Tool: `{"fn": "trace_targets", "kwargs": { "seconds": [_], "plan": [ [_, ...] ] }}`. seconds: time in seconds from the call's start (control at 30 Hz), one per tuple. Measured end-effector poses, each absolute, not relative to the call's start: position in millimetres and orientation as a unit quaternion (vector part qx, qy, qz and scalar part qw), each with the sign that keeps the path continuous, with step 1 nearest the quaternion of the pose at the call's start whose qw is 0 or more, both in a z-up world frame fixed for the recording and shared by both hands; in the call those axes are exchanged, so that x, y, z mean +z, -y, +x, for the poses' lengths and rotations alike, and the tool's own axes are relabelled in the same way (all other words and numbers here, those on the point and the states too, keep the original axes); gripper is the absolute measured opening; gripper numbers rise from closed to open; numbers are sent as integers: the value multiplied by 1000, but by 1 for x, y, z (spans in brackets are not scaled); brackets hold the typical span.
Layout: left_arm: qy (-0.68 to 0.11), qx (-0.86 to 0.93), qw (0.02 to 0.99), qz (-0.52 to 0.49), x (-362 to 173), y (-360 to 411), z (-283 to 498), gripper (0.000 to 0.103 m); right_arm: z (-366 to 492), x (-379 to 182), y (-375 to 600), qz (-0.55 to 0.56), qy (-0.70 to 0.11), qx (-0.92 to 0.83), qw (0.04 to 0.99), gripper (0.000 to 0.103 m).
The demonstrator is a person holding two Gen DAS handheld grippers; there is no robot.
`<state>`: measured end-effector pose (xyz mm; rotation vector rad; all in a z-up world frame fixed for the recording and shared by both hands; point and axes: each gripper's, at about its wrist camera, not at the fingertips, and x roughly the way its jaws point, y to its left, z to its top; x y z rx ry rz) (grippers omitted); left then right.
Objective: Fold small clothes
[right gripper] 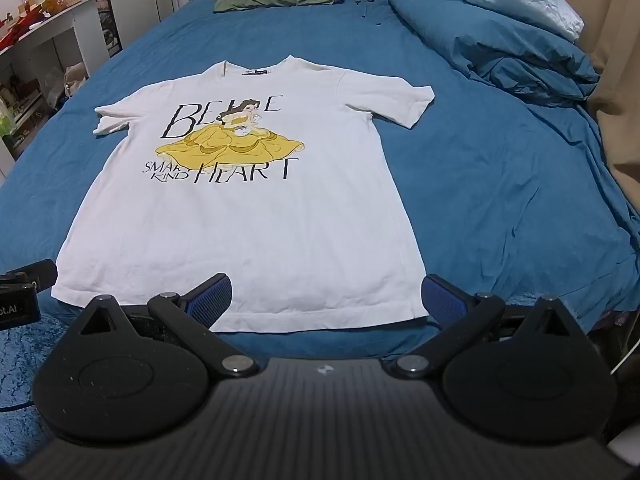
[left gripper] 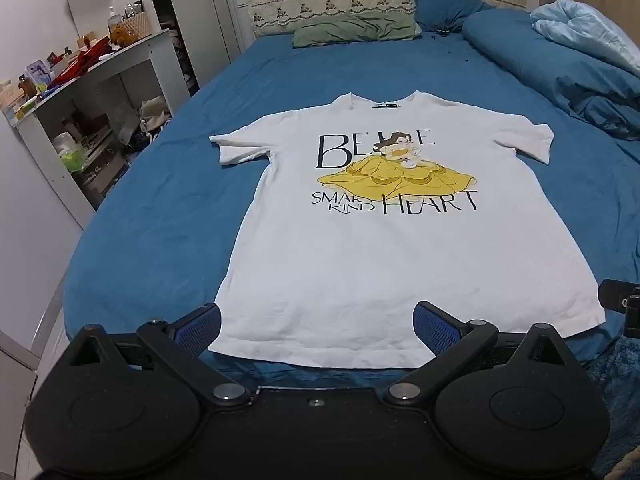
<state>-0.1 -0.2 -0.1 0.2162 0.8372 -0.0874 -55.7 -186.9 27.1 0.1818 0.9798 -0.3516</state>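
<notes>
White t-shirt (left gripper: 384, 248) lies flat, print up, on the blue bedsheet (left gripper: 160, 216), collar far, hem near. Left gripper (left gripper: 318, 326) and right gripper (right gripper: 326, 296) sit at the hem, jaws apart, holding nothing. Green pillow (left gripper: 352, 28) far; rolled blue duvet (right gripper: 492, 40) far right.

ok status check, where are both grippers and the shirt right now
Left gripper open, right gripper open, both at the hem. White t-shirt flat, print up, unfolded on the blue bed. Nothing on it.
</notes>
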Motion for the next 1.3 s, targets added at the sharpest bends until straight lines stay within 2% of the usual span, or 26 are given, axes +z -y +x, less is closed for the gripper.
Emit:
{"fn": "trace_targets", "kwargs": {
  "seconds": [1.3],
  "plan": [
    [-388, -44, 916, 94, 4, -4, -6, 103, -55, 34, 183, 81, -462, -168, 867, 103]
  ]
}}
